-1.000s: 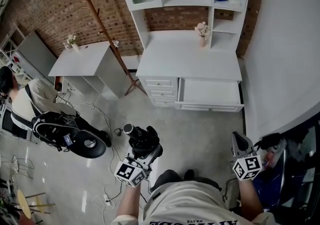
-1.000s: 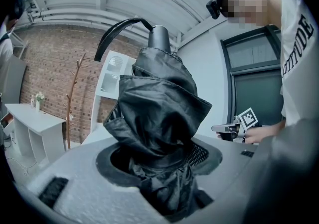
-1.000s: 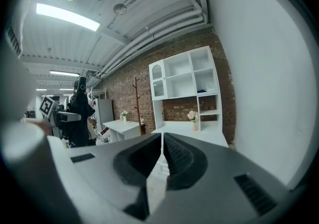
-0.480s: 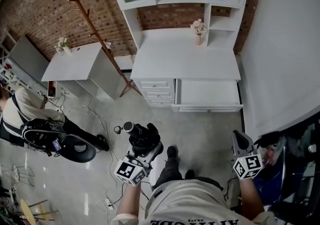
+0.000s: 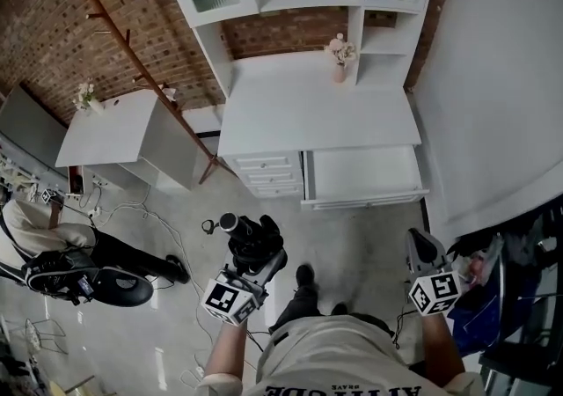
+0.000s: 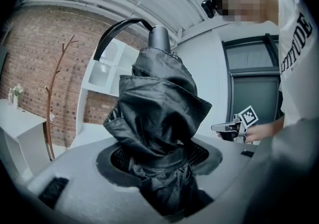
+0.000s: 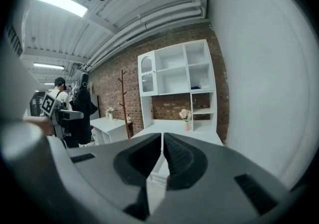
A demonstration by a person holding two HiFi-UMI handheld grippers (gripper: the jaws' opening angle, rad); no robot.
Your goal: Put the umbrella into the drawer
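Observation:
A folded black umbrella (image 5: pixel 249 241) with a round handle end and a wrist strap stands up between the jaws of my left gripper (image 5: pixel 256 263), which is shut on its fabric. In the left gripper view the umbrella (image 6: pixel 158 99) fills the middle, pinched at the left gripper (image 6: pixel 159 162). My right gripper (image 5: pixel 421 250) hangs at the lower right, shut with nothing in it; in its own view the right gripper (image 7: pixel 163 141) points at the white desk. The open drawer (image 5: pixel 364 201) juts from the desk's right side, a stretch of floor ahead of both grippers.
The white desk (image 5: pixel 317 113) carries a shelf hutch and a flower vase (image 5: pixel 339 55). A wooden coat rack (image 5: pixel 141 60) and a white side table (image 5: pixel 106 126) stand left. Another person (image 5: pixel 53 258) crouches at far left. Cables (image 5: pixel 141 209) lie on the floor. A white wall runs along the right.
Both grippers have been carried forward toward the desk, the umbrella still held in the left one. A foot has stepped forward, and the person at the left has slid lower in view.

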